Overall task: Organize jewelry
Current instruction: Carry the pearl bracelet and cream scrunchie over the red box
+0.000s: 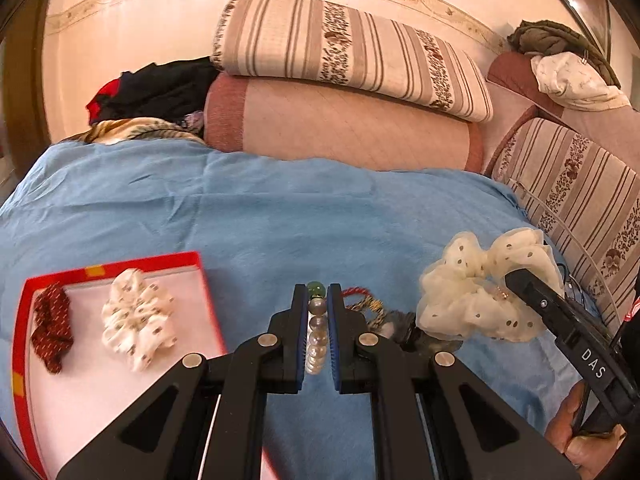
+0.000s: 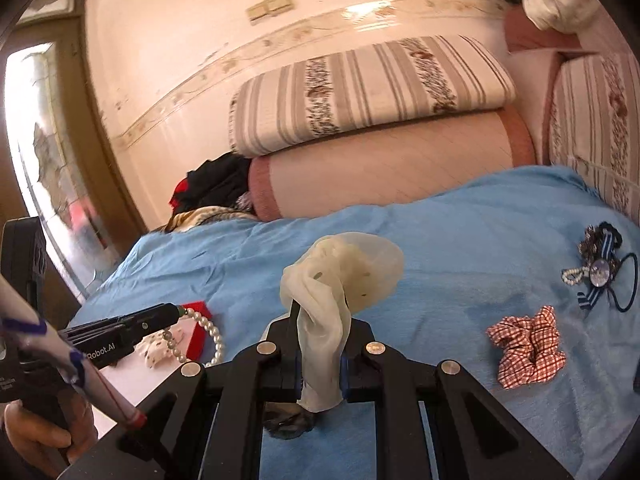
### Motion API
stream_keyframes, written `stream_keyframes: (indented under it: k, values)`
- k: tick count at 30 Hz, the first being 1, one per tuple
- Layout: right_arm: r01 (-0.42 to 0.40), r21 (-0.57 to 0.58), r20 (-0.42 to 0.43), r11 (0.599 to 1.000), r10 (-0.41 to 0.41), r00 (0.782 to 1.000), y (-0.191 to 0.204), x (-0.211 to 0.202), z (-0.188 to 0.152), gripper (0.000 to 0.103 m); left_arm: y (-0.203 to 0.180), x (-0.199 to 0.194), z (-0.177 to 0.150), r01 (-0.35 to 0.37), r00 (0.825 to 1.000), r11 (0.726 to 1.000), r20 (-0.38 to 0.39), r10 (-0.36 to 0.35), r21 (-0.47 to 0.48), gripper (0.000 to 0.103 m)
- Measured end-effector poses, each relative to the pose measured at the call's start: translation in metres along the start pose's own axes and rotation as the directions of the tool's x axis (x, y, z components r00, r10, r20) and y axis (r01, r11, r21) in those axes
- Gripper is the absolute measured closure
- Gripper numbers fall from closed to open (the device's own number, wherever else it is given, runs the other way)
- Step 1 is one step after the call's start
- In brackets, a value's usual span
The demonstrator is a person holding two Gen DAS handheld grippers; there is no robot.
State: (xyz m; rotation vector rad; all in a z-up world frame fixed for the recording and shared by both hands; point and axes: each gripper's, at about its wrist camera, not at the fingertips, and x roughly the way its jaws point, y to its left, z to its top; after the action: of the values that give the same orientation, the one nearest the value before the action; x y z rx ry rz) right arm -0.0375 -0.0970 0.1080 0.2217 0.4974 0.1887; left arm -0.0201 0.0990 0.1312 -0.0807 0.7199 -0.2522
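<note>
My left gripper (image 1: pixel 318 298) is shut on a pearl bead bracelet (image 1: pixel 316 328) with a green bead at its tip, held above the blue bedspread just right of the red tray. From the right wrist view the same bracelet (image 2: pixel 208 330) hangs in a loop from the left gripper (image 2: pixel 176 312) over the tray's corner. My right gripper (image 2: pixel 320 312) is shut on a cream dotted sheer scrunchie (image 2: pixel 340 276), which also shows at the right in the left wrist view (image 1: pixel 480 292). The red tray (image 1: pixel 24 320) holds a dark red scrunchie (image 1: pixel 52 326) and a white patterned scrunchie (image 1: pixel 138 318).
On the blue bedspread (image 2: pixel 460 232) lie a red checked scrunchie (image 2: pixel 528 348) and a heap of hair ties, a striped bow and a small pearl string (image 2: pixel 600 272) at the right. More dark accessories (image 1: pixel 384 316) lie under my grippers. Rolled quilts (image 1: pixel 340 92) line the far side.
</note>
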Motion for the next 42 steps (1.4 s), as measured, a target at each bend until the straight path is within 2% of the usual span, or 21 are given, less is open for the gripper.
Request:
stream_keyframes:
  k: [10, 24, 35, 42]
  values:
    - [-0.072, -0.054, -0.001, 0.996, 0.072, 0.997, 0.045, -0.026, -0.015, 0.089, 0.033, -0.048, -0.021, -0.045, 0.998, 0.998, 0.052, 0.047, -0.047, 0.094]
    - [-0.16, -0.134, -0.039, 0.978, 0.156, 0.987, 0.126, -0.051, -0.048, 0.089, 0.088, -0.098, -0.064, -0.162, 0.982, 0.981, 0.083, 0.171, -0.103, 0.094]
    - [-0.205, -0.217, -0.103, 0.954, 0.186, 0.977, 0.18, -0.041, -0.067, 0.089, 0.131, -0.109, -0.071, -0.226, 0.964, 0.959, 0.104, 0.245, -0.172, 0.094]
    - [-0.21, -0.219, -0.138, 0.953, 0.183, 0.973, 0.19, -0.026, -0.07, 0.089, 0.147, -0.104, -0.072, -0.244, 0.959, 0.948, 0.094, 0.267, -0.202, 0.094]
